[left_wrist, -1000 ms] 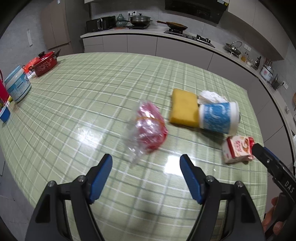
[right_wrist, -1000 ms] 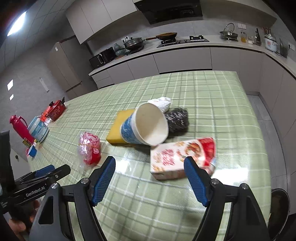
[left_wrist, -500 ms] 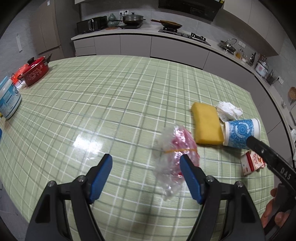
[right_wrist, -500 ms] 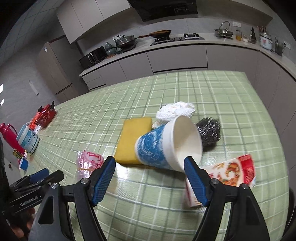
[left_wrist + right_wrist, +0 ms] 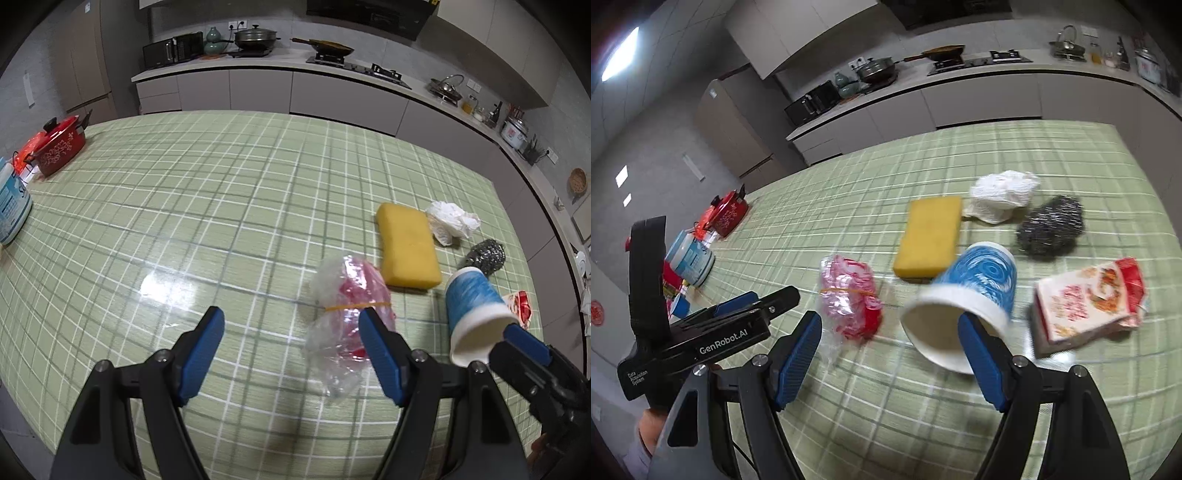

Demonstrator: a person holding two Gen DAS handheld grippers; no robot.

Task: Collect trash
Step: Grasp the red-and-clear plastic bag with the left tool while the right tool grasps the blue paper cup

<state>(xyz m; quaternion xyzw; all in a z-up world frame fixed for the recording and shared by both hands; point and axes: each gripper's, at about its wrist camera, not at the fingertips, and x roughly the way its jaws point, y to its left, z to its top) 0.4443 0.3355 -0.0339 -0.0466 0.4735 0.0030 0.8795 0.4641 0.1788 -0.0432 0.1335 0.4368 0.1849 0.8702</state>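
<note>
A clear plastic bag with red contents [image 5: 351,295] lies on the green checked tablecloth, also in the right wrist view [image 5: 849,291]. Beside it lie a yellow sponge [image 5: 406,249], a blue paper cup on its side [image 5: 964,299], a crumpled white tissue [image 5: 1001,195], a steel wool ball [image 5: 1051,229] and a red-and-white snack packet [image 5: 1086,302]. My left gripper [image 5: 291,350] is open, its right finger in front of the bag. My right gripper [image 5: 890,354] is open just in front of the cup's mouth.
A red pot [image 5: 61,146] and a blue-and-white tub [image 5: 11,206] stand at the table's left edge. Kitchen counters with a stove and pans [image 5: 328,48] run along the back. The table's right edge [image 5: 532,236] is close to the trash.
Both grippers have pulled back and shifted left, so the trash now sits further right and farther away in both views. The cup now shows its open mouth towards my right gripper.
</note>
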